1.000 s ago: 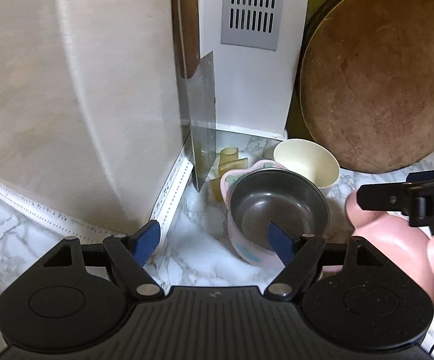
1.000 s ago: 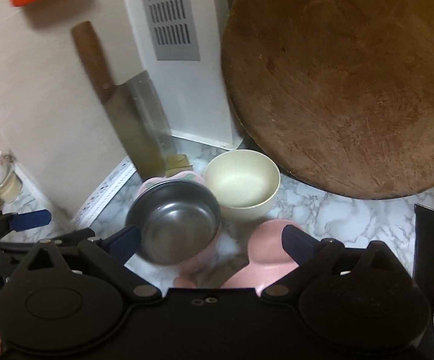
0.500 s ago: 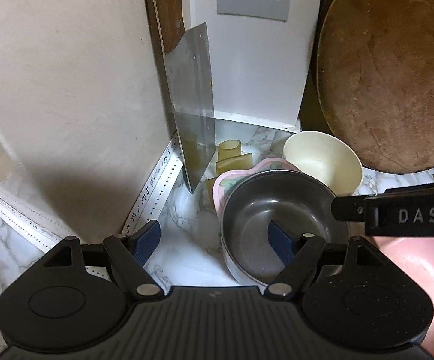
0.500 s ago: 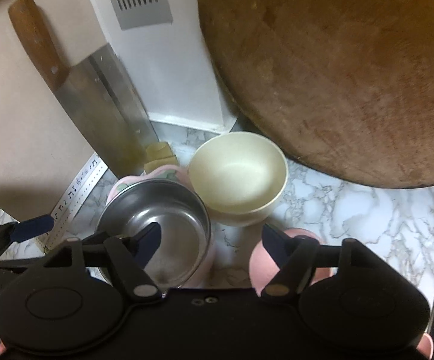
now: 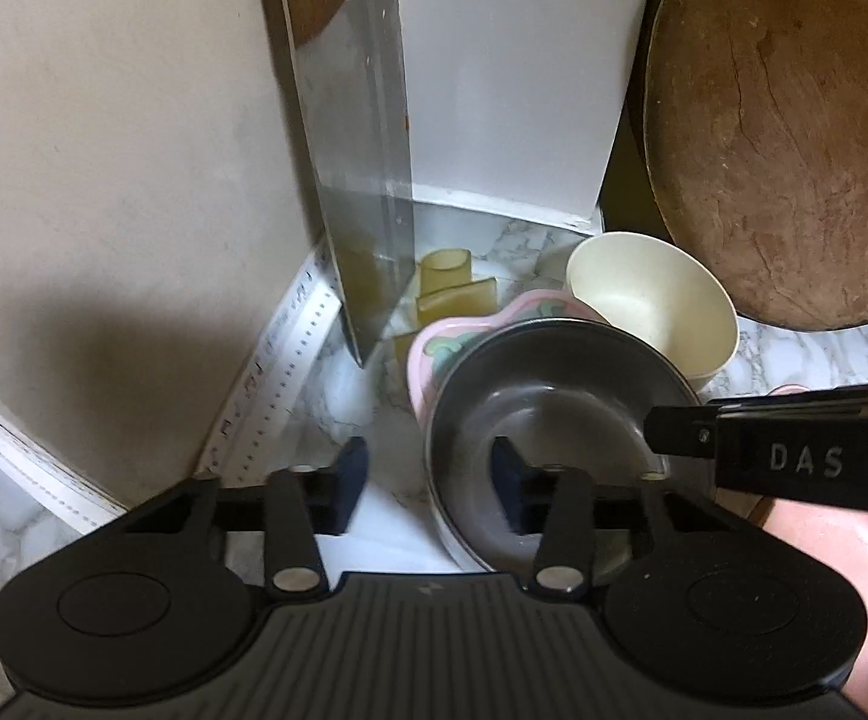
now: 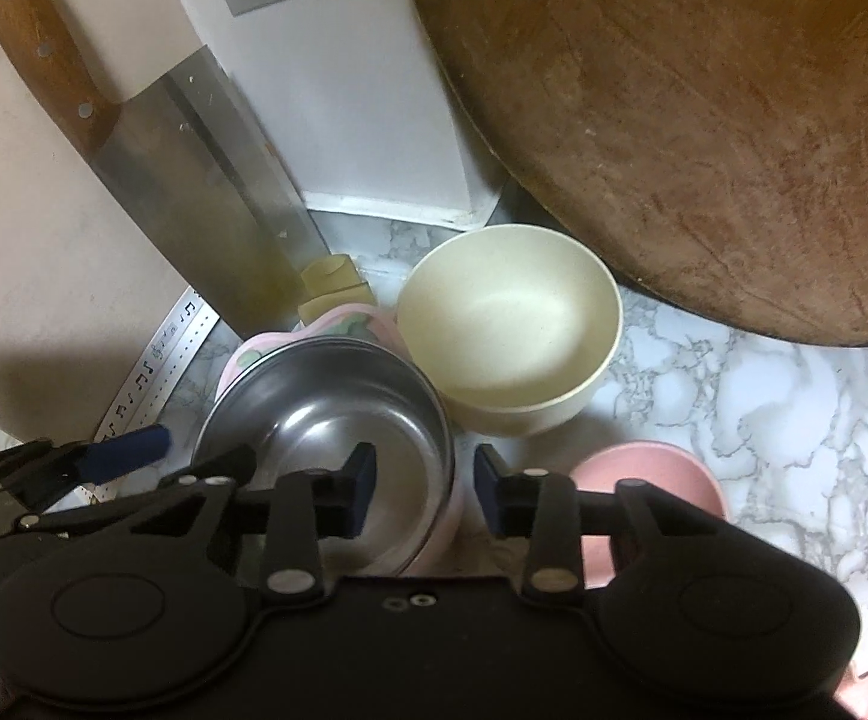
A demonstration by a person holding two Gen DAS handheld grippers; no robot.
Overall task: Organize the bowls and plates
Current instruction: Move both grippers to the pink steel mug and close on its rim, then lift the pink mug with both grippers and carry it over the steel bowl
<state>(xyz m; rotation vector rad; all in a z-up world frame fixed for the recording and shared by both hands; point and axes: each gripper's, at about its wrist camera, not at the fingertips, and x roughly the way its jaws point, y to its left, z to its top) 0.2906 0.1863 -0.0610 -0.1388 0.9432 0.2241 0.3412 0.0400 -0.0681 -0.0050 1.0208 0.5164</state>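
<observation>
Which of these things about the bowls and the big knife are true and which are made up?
1. The metal bowl sits inside a pink dish. True.
2. The cream bowl is full of soup. False: it is empty.
3. The big knife lies flat on the counter. False: it stands leaning against the wall.
4. A round wooden board leans behind the cream bowl. True.
5. The right gripper has its jaws shut tight on the cream bowl. False: its jaws are apart, either side of the metal bowl's rim.
</observation>
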